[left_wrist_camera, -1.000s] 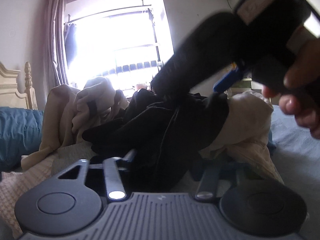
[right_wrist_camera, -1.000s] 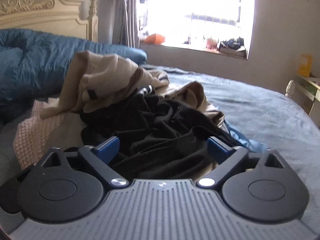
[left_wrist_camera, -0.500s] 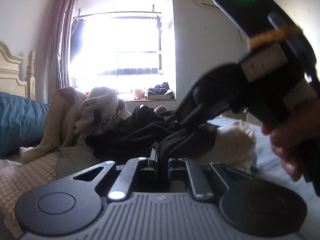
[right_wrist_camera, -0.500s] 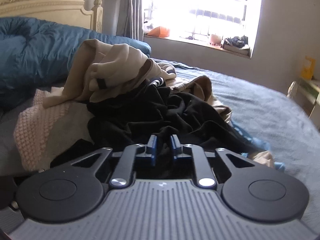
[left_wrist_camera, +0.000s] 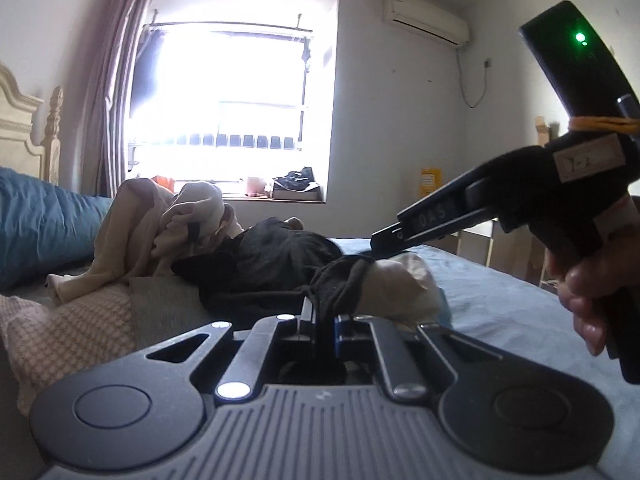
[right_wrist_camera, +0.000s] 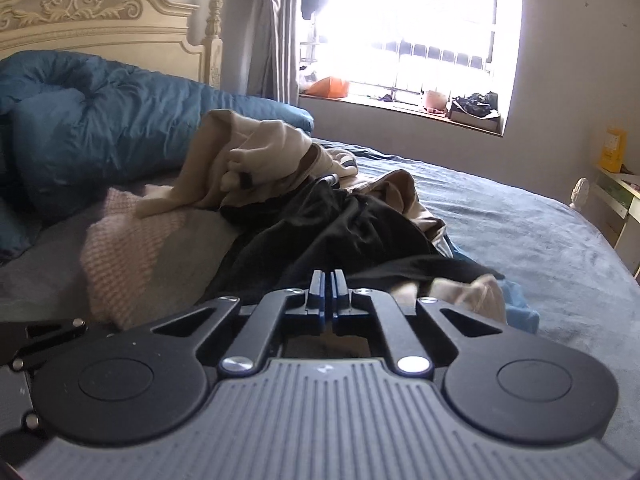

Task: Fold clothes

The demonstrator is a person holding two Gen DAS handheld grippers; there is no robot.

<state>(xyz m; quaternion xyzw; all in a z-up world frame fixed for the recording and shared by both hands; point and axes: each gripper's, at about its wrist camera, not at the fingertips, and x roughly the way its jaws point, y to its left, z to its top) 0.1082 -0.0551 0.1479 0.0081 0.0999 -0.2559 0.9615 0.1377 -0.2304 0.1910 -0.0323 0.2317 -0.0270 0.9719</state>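
The black garment point(left_wrist_camera: 280, 264) lies heaped on the bed point(right_wrist_camera: 520, 232), one fold pinched in the left gripper point(left_wrist_camera: 320, 320), whose jaws are clamped tight on dark fabric. The right gripper point(right_wrist_camera: 328, 292) has its jaws pressed together at another edge of the garment; whether cloth sits between them I cannot tell. Two separate holds would probably let the piece be drawn clear of the beige clothes point(right_wrist_camera: 256, 160) and the pink knit point(right_wrist_camera: 124, 236) around it.
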